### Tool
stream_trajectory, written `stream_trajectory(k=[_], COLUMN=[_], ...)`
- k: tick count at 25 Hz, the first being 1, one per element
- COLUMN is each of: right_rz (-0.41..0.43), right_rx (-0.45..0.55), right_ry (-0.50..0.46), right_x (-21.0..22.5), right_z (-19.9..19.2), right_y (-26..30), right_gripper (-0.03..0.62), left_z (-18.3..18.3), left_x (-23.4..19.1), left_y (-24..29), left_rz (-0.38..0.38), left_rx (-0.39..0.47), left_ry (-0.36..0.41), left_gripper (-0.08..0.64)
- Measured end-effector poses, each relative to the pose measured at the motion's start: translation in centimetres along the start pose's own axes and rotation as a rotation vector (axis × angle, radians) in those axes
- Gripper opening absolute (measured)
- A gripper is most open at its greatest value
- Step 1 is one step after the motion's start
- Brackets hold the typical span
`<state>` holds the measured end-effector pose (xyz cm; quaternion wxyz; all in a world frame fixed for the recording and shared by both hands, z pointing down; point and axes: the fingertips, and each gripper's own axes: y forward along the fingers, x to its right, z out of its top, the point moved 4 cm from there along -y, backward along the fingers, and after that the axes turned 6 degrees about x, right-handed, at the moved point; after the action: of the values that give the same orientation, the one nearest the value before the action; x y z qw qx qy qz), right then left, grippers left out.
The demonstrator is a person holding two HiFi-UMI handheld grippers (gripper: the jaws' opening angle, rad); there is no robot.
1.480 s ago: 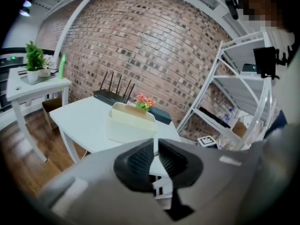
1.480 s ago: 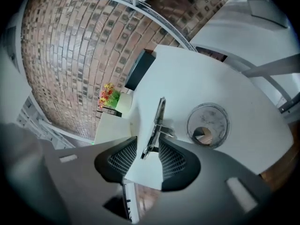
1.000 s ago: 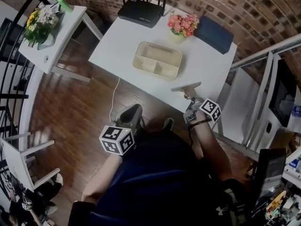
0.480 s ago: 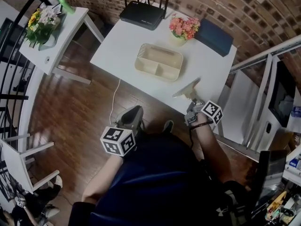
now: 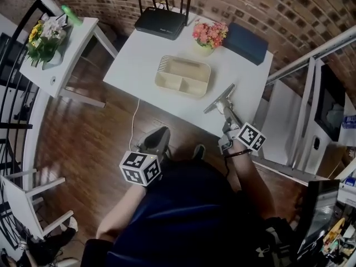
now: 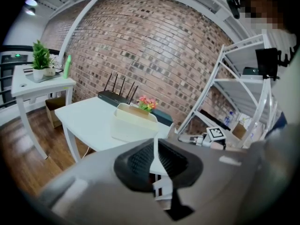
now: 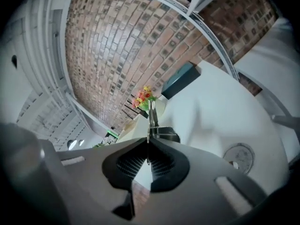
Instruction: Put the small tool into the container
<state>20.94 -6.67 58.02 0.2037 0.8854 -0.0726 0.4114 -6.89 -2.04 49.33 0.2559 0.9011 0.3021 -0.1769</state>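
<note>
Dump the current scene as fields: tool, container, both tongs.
tool: small tool, over the near right part of the table, outside the container
container: beige, divided, mid-table, looks empty
right gripper: tongs closing, pads pressing on the small tool
left gripper: tongs together, nothing between them, off the table near the person's body
task: tool not yet in container

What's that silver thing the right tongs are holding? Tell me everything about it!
The small tool looks like grey metal: a thin handle with a wide flat blade across its far end. The right tongs, closing, pinch the handle. It sits over the near edge of the white table, blade away from the person. Whether it touches the table is unclear.
</note>
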Motion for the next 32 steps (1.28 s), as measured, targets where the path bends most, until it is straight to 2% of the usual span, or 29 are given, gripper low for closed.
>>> stream_trajectory(k=[8, 17, 25, 32], right_rz=[0.089, 0.2, 0.288, 0.307], right_rx=[0.082, 0.175, 0.094, -0.02], right_ry=[-0.202, -0.388, -0.513, -0.64], right_x=[-5.2, -12.0, -16.1, -18.5], right_z=[3.3, 7.2, 5.4, 2.5], right_y=[-1.1, -0.6, 2.8, 6.9], right_gripper=[0.015, 0.014, 0.014, 0.014], left_z=[0.0, 0.3, 0.9, 0.9], left_x=[0.2, -0.8, -2.6, -4.2], left_y=[0.2, -0.7, -2.6, -4.5], left_rz=[-0.025, -0.004, 0.056, 0.113], left_rx=[0.003, 0.035, 0.08, 0.111], left_ry=[0.005, -0.011, -0.036, -0.062], left_gripper=[0.026, 0.026, 0.026, 0.026])
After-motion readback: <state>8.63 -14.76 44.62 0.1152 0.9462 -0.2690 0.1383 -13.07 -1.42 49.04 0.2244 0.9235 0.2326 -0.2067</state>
